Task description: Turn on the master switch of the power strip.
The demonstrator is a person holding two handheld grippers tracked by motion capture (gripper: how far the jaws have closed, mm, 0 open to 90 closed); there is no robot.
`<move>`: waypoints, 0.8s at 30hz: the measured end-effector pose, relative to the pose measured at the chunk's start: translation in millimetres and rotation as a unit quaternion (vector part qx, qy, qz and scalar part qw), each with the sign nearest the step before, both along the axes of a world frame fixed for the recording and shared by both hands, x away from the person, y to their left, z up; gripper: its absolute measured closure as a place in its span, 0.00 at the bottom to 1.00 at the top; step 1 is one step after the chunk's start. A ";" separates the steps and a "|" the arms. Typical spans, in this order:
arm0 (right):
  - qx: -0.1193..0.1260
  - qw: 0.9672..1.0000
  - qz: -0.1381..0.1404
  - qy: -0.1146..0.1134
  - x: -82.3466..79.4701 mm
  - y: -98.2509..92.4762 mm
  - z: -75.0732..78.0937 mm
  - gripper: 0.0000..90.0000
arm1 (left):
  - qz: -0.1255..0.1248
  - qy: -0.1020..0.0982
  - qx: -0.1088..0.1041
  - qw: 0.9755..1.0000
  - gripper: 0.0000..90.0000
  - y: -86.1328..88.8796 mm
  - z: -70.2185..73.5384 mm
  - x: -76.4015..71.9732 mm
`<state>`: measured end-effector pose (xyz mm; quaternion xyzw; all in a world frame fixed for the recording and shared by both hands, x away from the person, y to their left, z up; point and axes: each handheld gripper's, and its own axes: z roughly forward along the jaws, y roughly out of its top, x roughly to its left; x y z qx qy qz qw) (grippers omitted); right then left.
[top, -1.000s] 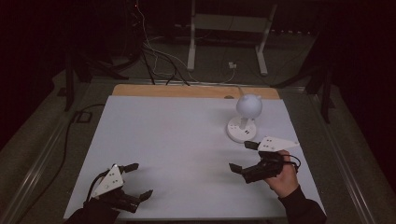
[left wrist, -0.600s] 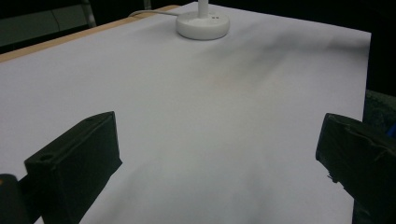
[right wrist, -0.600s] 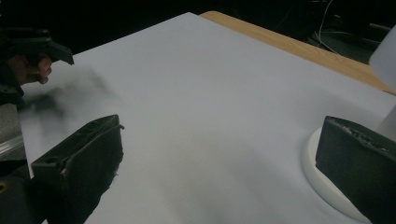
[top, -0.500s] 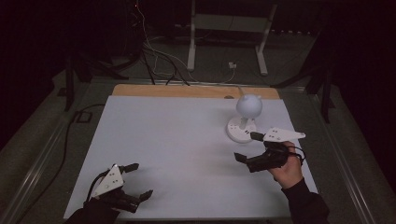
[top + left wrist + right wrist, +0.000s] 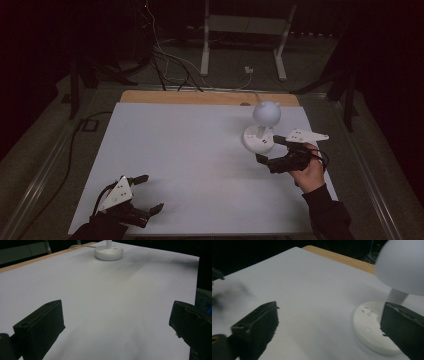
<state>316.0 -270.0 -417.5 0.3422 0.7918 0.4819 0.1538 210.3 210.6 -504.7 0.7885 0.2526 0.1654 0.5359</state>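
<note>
Lamp (image 5: 263,125) in white stands on the right half of the table (image 5: 190,150), toward the far edge — a round dome head on a short stem above a flat disc base. In the right gripper view the base (image 5: 372,327) shows small socket slots and a round button on its top face, with the dome (image 5: 404,265) looming over it at the upper right.

Just near of the base, the right gripper (image 5: 272,150) hovers with its jaws wide apart and nothing between them; one jaw lies close beside the base's right rim, and whether it touches cannot be told. The person's right hand (image 5: 307,172) grips it from the near side, a dark sleeve running off toward the near edge, and a grey plate (image 5: 305,135) sits on top of the tool.

Well apart, at the near left corner of the table, the left gripper (image 5: 147,192) also has its jaws spread, holding nothing — the left gripper view looks across bare white tabletop to the lamp base (image 5: 108,252) far off. A strip of wood (image 5: 200,97) edges the table's far side, with cables (image 5: 165,55) on the floor beyond.
</note>
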 end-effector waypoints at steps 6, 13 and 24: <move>0.000 1.000 -0.013 0.003 11.1 -4.5 -2.6 0.02 | 0.001 0.000 0.001 1.000 0.00 0.0 0.0 0.1; -0.003 1.000 -0.028 0.005 22.7 -10.6 -6.6 0.02 | 0.001 0.000 0.000 1.000 0.00 0.0 0.0 -0.1; -0.009 0.998 -0.055 0.016 40.6 -24.7 -19.2 0.02 | 0.000 -0.002 -0.001 1.000 0.00 -0.1 -0.2 -0.1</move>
